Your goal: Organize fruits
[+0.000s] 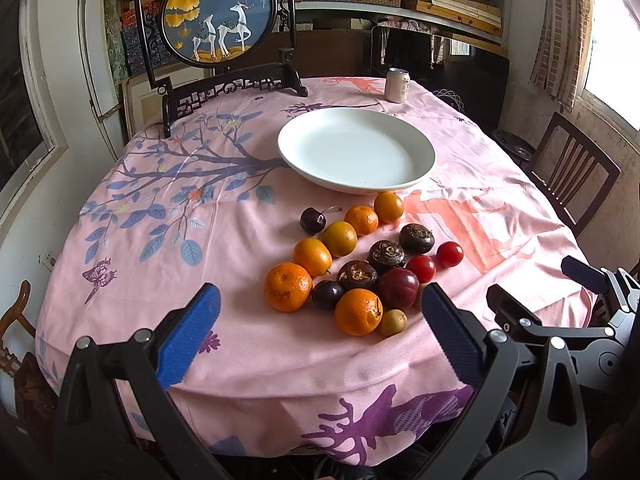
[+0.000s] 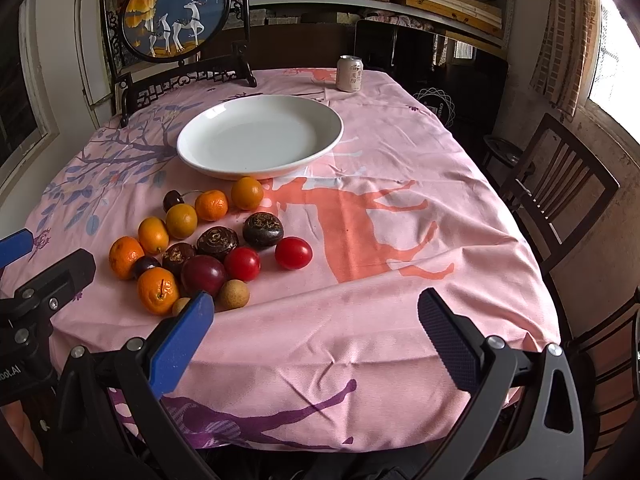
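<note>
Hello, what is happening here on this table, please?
A person holds two grippers above the near edge of a table covered by a pink cloth. The left gripper and right gripper are both open and hold nothing. A pile of small fruits lies on the cloth, just in front of an empty white plate. No fruit is on the plate yet.

"oot.AI" in white on the left gripper (image 2: 24,344) body, can (image 2: 349,73) at the table's far edge with unreadable characters
</note>
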Demonstrator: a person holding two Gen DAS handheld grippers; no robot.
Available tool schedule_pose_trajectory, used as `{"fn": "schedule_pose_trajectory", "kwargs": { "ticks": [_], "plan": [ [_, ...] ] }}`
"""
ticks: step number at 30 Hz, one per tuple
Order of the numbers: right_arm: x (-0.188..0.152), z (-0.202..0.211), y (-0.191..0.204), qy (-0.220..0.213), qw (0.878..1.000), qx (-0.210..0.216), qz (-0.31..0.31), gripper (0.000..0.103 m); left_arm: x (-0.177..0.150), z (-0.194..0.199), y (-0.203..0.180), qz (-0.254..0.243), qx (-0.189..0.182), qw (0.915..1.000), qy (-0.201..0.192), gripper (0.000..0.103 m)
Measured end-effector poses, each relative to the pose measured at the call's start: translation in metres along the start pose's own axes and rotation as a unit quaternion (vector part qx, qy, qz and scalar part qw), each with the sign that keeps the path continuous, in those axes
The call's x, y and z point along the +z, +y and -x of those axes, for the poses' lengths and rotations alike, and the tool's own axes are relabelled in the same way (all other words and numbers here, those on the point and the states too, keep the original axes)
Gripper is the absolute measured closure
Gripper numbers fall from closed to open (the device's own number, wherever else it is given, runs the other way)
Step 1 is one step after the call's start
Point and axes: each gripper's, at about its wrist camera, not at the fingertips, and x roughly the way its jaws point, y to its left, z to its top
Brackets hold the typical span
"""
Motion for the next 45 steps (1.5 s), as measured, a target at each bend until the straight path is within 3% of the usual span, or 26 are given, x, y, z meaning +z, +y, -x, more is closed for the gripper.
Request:
{"fn": "schedule_pose_trajectory", "kwargs": {
  "ticks": [30,35,36,38,41,45],
  "plan": [
    [0.002,-0.016,0.005,0.021,1.0,0.004,0.006,0.001,0.0,-0.016,0.0,0.003,-0.001,0.9999,0.016,0.002],
    [0.001,-0.018,-0.004,0.014,0.998,0.06,0.012,0.002,-0.004,-0.025,0.019,0.018,0.009,0.9993,0.03,0.002],
    [0.0,-0.019,-0.006,0.004,0.997,0.072,0.013,0.006,-0.005,-0.029,0.027,0.026,0.018,0.999,0.032,0.002],
    [-0.002,-0.023,-0.012,0.002,0.998,0.066,0.016,0.039,-0.009,-0.035,0.045,0.048,0.038,0.9973,0.04,0.002],
    [0.002,-0.04,-0.02,0.026,0.995,0.094,0.005,0.045,-0.015,-0.045,0.073,0.079,0.056,0.9937,0.055,0.002],
    [0.011,-0.06,-0.014,0.032,0.995,0.095,0.016,0.047,-0.019,-0.052,0.092,0.1,0.066,0.9903,0.071,0.002]
  ]
}}
